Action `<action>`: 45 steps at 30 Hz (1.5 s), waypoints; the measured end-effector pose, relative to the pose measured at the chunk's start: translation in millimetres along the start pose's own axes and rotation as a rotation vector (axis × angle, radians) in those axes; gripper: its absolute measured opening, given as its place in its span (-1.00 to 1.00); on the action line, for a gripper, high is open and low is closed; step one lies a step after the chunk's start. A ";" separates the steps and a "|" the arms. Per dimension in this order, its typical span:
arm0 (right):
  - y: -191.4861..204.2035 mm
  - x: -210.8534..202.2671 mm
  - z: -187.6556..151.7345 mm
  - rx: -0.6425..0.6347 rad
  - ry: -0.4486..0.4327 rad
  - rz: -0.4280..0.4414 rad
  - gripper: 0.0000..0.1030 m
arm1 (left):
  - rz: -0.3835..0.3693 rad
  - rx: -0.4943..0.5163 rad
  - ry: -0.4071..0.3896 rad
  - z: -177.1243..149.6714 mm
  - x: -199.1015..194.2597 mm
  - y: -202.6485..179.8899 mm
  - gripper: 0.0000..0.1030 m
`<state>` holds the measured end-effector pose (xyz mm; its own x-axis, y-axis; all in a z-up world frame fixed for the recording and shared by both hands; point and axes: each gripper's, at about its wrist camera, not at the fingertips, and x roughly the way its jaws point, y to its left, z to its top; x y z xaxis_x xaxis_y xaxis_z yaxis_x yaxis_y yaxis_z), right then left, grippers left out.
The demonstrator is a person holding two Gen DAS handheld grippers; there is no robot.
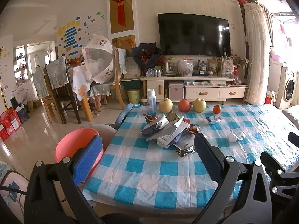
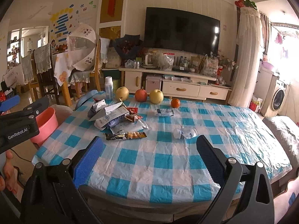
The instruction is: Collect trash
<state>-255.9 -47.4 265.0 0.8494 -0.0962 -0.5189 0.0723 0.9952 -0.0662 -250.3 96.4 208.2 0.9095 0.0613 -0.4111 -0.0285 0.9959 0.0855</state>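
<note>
Both claws hang spread and empty above the near edge of the blue-and-white checked tablecloth (image 2: 155, 160) — left gripper (image 1: 147, 160), right gripper (image 2: 149, 158). Ahead lies a heap of crumpled foil and paper wrappers (image 1: 166, 130), a coffee-mix sachet (image 2: 125, 135) nearest — a round pink plastic basin (image 1: 74, 141) sits beside the table's left edge.

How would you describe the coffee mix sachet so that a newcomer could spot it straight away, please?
Start at the blue and white checked tablecloth, then find the heap of wrappers on its left half. The coffee mix sachet lies flat at the heap's near edge, closest to the right gripper. Unlike its pale neighbours, it is a long dark strip with gold lettering.
</note>
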 end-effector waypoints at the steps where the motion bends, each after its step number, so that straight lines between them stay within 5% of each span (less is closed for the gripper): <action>1: -0.6 0.4 -0.3 0.001 0.000 0.001 0.93 | -0.001 0.000 -0.001 0.1 -1.1 1.0 0.93; 22: -7.1 1.1 -1.7 -0.012 0.004 -0.022 0.93 | -0.008 0.075 -0.009 -5.4 -6.9 -6.3 0.93; 37: -58.9 81.6 -56.2 0.162 0.130 0.086 0.93 | -0.242 0.206 0.073 -49.2 43.9 -39.4 0.93; 45: -90.7 120.2 -71.0 0.248 0.197 0.107 0.93 | -0.267 0.244 0.157 -65.6 90.7 -50.2 0.93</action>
<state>-197.5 -150.6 148.0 0.7434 0.0316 -0.6681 0.1335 0.9718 0.1945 -193.6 56.3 107.1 0.7964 -0.1698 -0.5805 0.3174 0.9343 0.1622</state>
